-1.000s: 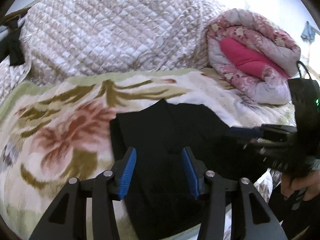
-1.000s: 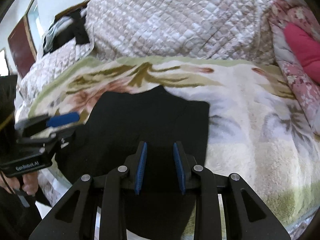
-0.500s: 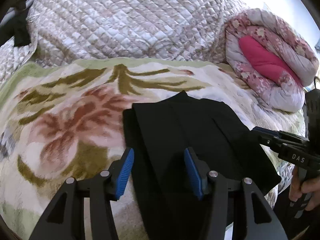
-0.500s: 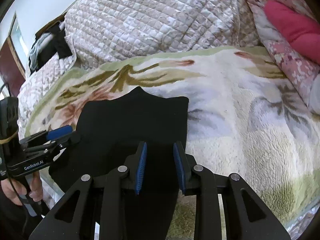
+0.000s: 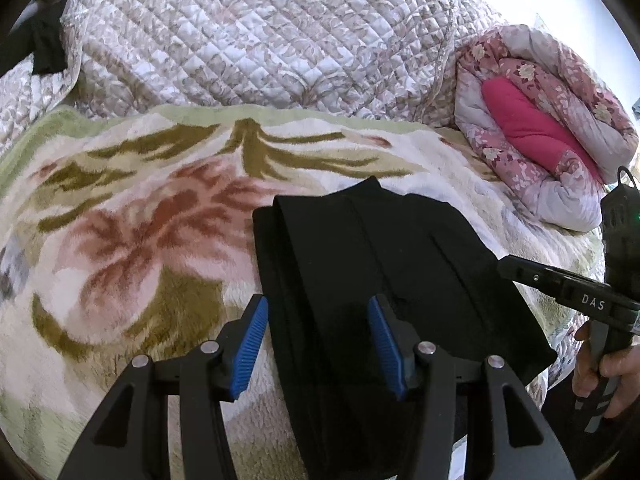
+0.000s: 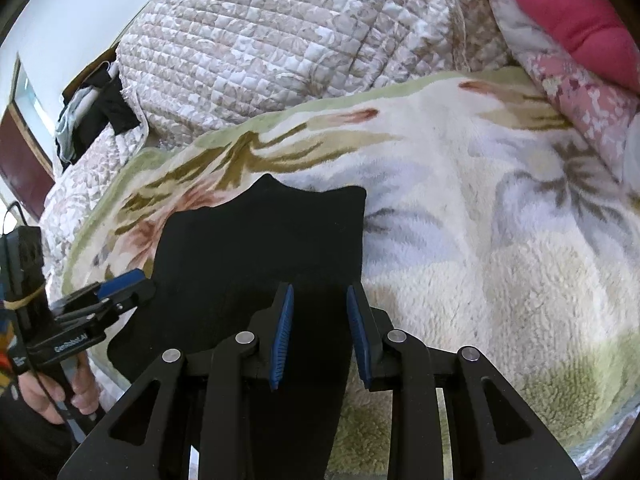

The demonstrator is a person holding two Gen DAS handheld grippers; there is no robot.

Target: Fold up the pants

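Note:
Black pants [image 5: 372, 264] lie folded lengthwise on a floral fleece blanket [image 5: 132, 240], running from mid-bed toward the near edge. My left gripper [image 5: 320, 344] is open and hovers over their left part, with nothing between the blue pads. My right gripper [image 6: 320, 332] is open with a narrower gap, above the pants' [image 6: 260, 248] right edge. Each gripper shows in the other's view: the right one [image 5: 560, 284] at the pants' right side, the left one [image 6: 100, 300] at their left side.
A quilted beige bedspread [image 5: 248, 36] is heaped at the back. A rolled pink floral comforter [image 5: 540, 120] lies at the right. Dark clothes [image 6: 92, 116] hang at the far left. The bed's near edge runs just below the grippers.
Both grippers have lifted and pulled back slightly; the pants now sit lower and more centred in each view. The jaws' gaps have not changed.

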